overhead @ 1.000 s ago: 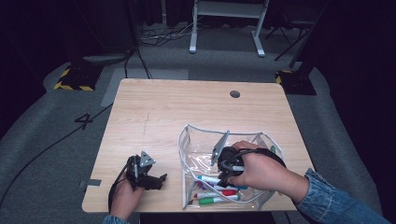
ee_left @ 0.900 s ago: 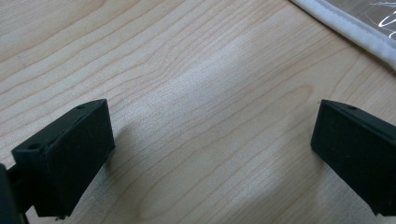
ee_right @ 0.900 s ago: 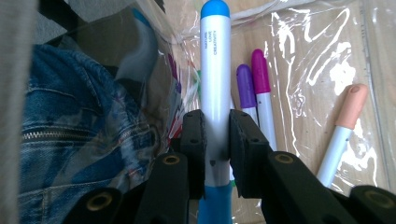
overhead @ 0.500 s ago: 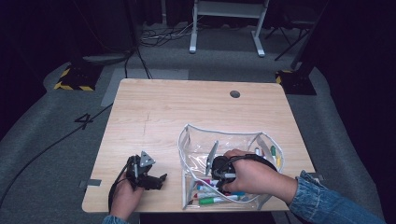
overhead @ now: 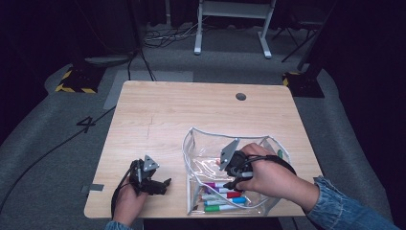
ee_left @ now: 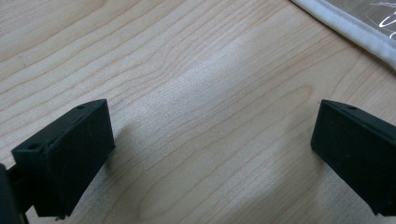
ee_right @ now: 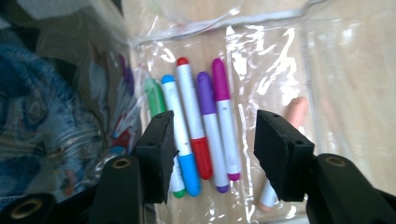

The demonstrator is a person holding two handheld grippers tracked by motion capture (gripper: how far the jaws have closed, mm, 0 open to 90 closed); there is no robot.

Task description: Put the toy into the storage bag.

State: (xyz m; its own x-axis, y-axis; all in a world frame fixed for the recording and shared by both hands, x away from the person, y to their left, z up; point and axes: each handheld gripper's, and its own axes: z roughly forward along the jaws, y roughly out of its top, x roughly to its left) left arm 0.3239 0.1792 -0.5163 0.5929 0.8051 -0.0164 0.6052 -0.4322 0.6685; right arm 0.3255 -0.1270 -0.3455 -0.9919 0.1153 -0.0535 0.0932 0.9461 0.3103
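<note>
Inside the clear plastic pouch (overhead: 210, 158), at the table's near right edge, the right gripper (ee_right: 212, 154) is seen with its jaws just opened wide and nothing pressed between them, above green, blue, red, purple and magenta markers (ee_right: 205, 135) laid side by side, a peach marker (ee_right: 292, 116) lying just beside them. The left gripper (overhead: 155, 184) is rested near the front edge, jaws spread on nothing, the pouch's white rim (ee_left: 345, 25) just beyond. Bare wooden table (overhead: 191, 108) is left open farther back; no writing can be read.

Blue denim sleeve (overhead: 344, 208); black blocky fingers (ee_right: 159, 149), grey three-cornered plates.
</note>
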